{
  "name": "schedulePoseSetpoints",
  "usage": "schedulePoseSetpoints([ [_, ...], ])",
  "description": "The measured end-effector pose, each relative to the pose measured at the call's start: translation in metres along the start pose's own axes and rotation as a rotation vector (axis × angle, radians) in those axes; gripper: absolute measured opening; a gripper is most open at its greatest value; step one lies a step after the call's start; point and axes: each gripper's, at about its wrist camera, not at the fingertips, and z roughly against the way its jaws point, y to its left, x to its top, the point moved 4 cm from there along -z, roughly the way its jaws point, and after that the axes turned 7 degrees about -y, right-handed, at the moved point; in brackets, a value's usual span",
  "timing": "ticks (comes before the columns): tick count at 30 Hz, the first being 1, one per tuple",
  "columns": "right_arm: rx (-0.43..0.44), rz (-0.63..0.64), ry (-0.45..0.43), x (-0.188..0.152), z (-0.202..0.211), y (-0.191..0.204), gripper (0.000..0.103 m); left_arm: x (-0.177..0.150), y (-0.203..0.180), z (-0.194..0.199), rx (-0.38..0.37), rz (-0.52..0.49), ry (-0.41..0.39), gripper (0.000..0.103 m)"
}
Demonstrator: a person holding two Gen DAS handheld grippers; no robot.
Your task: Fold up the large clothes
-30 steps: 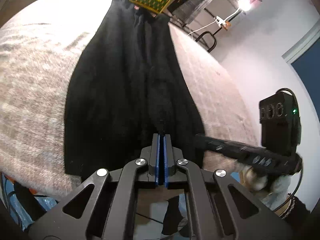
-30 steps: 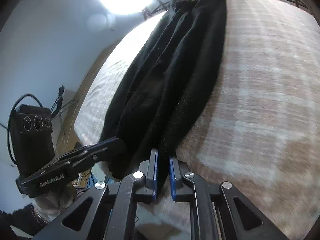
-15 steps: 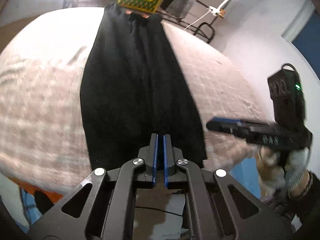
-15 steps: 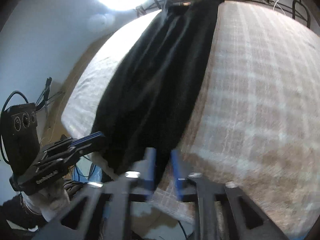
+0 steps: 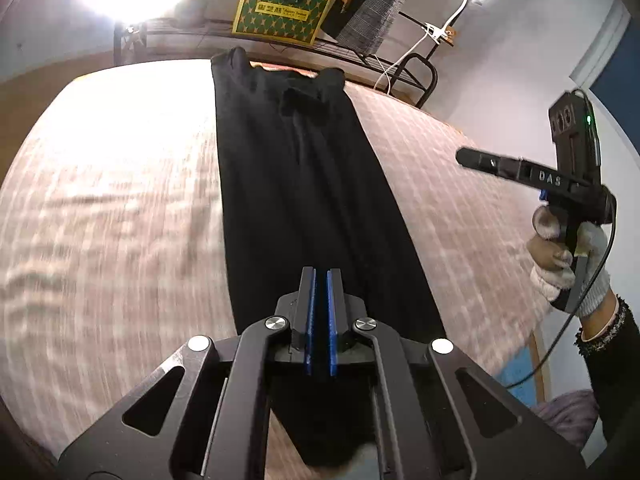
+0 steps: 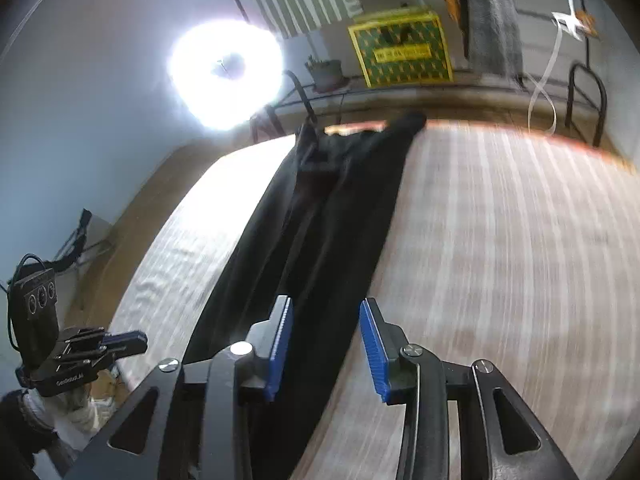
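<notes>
A long black garment [image 5: 304, 200] lies stretched lengthwise down the middle of a pale checked bed [image 5: 120, 220], its near end draped over the bed's edge. My left gripper [image 5: 320, 272] hovers above that near end, shut, with nothing seen pinched. In the right wrist view the left gripper [image 6: 136, 336] is off the bed's left side with no cloth hanging from it. My right gripper [image 6: 324, 304] is above the garment [image 6: 320, 240], its jaws opening and not touching the cloth. The right gripper [image 5: 464, 158] sits in a gloved hand [image 5: 568, 264], right of the garment.
A yellow-green box [image 5: 282, 8] stands on a metal rack [image 5: 380, 60] beyond the bed's far end, with hanging fabric beside it. A bright ring lamp [image 6: 224, 72] glares at the far left. The bed [image 6: 500, 260] shows bare cover on both sides of the garment.
Both grippers have drawn back and up from the garment's near hem. The right jaws have opened and let the hem go. The garment now lies longer and flatter.
</notes>
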Motion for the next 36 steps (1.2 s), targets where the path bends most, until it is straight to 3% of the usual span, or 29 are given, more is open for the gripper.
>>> schedulePoseSetpoints([
  [7, -0.084, 0.021, -0.015, 0.068, -0.079, -0.002, 0.043, 0.060, 0.029, -0.059, 0.022, -0.051, -0.054, 0.002],
  [14, -0.170, 0.002, 0.055, 0.140, -0.177, -0.027, 0.043, 0.109, 0.046, -0.111, 0.000, -0.111, -0.125, 0.002],
  [17, -0.257, 0.017, 0.113, 0.151, -0.207, -0.038, 0.043, 0.117, 0.060, -0.125, -0.027, -0.091, -0.142, 0.002],
  [27, -0.392, 0.170, 0.267, 0.147, -0.273, -0.037, 0.043, 0.111, 0.093, -0.132, -0.063, -0.034, -0.177, 0.002],
  [28, -0.415, 0.177, 0.281, 0.146, -0.278, -0.039, 0.041, 0.109, 0.096, -0.131, -0.061, -0.031, -0.179, 0.002],
  [29, -0.440, 0.181, 0.295, 0.143, -0.282, -0.042, 0.028, 0.107, 0.096, -0.131, -0.061, -0.030, -0.179, 0.002],
  [32, -0.459, 0.175, 0.270, 0.142, -0.280, -0.047, 0.006, 0.102, 0.095, -0.129, -0.062, -0.045, -0.179, 0.002],
  [34, -0.433, 0.157, 0.211, 0.146, -0.270, -0.044, 0.004, 0.101, 0.093, -0.126, -0.058, -0.057, -0.189, 0.002],
  [36, -0.329, 0.121, 0.100, 0.158, -0.252, -0.036, 0.004, 0.101, 0.091, -0.124, -0.057, -0.061, -0.195, 0.002],
])
